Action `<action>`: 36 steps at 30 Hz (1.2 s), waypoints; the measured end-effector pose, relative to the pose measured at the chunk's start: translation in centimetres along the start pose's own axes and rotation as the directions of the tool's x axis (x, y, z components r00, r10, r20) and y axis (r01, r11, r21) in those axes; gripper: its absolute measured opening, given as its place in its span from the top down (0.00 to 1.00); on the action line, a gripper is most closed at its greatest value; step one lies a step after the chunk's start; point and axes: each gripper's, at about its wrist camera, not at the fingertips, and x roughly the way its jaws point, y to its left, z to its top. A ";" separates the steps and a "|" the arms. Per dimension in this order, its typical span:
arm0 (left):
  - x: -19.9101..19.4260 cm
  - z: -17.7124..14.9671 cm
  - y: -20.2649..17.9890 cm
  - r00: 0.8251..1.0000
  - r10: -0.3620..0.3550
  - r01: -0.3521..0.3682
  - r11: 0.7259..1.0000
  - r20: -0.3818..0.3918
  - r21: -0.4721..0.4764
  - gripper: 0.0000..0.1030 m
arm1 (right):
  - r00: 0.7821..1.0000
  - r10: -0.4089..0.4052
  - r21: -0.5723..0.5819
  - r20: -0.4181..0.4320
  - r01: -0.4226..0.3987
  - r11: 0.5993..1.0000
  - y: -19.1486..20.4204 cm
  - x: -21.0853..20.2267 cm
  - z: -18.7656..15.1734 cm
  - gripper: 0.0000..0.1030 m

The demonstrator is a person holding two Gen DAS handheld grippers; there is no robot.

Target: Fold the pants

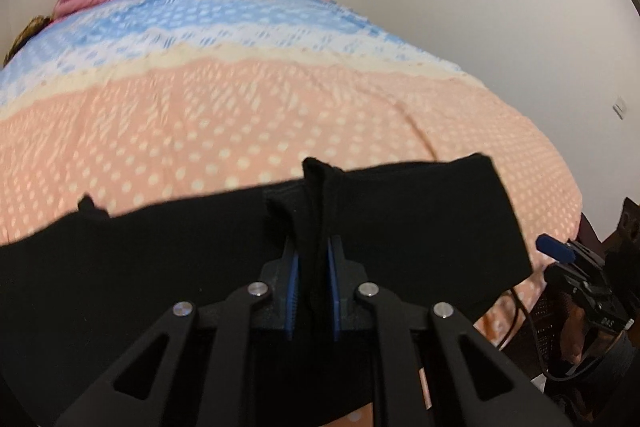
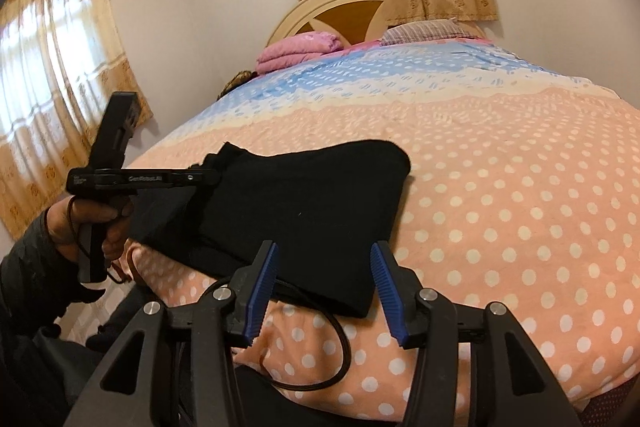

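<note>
The right gripper [image 2: 324, 287] is hovering with jaws spread wide, empty, over the near edge of the bed [image 2: 520, 187]. There the black pants [image 2: 304, 211] are lying partly folded, while the left gripper [image 1: 312, 275] is pinching their bunched edge, likely to carry it over.

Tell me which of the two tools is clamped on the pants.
The left tool: its blue pads pinch a fold of the black pants. The right tool is open, holding nothing.
</note>
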 end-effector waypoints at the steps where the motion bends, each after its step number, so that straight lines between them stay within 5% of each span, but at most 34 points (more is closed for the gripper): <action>1: 0.2 -0.1 0.1 1.000 0.004 -0.004 1.000 -0.002 0.003 0.85 | 1.000 0.004 -0.007 -0.010 -0.004 1.000 0.1 0.3 -0.1 0.51; 5: 0.8 -0.3 0.1 0.999 0.045 -0.045 0.999 0.000 0.029 0.80 | 0.997 -0.026 -0.039 -0.069 0.023 0.999 0.2 1.7 -0.3 0.51; 12: -0.2 -0.8 -0.3 0.998 0.061 -0.061 0.995 0.001 0.078 0.80 | 1.000 -0.010 0.026 0.024 0.010 1.000 -0.5 1.2 3.5 0.42; 23: 0.0 -1.4 0.1 0.999 0.053 -0.053 0.997 0.006 0.054 0.78 | 0.998 0.022 0.211 -0.062 -0.009 0.978 -5.6 9.0 7.3 0.38; 26: -0.1 -1.6 0.1 0.999 0.051 -0.052 0.997 0.012 0.051 0.62 | 0.996 0.083 0.269 -0.016 -0.076 0.960 -6.9 8.6 7.8 0.38; 31: -0.9 -2.6 -0.6 0.997 0.070 -0.072 0.995 0.024 0.074 0.31 | 0.999 0.043 0.237 0.010 -0.044 0.970 -6.0 6.1 7.6 0.38; 36: -0.6 -3.6 -0.6 0.991 0.129 -0.131 0.984 0.027 0.119 0.30 | 0.988 0.145 0.065 -0.046 -0.142 0.988 -1.3 5.1 6.2 0.37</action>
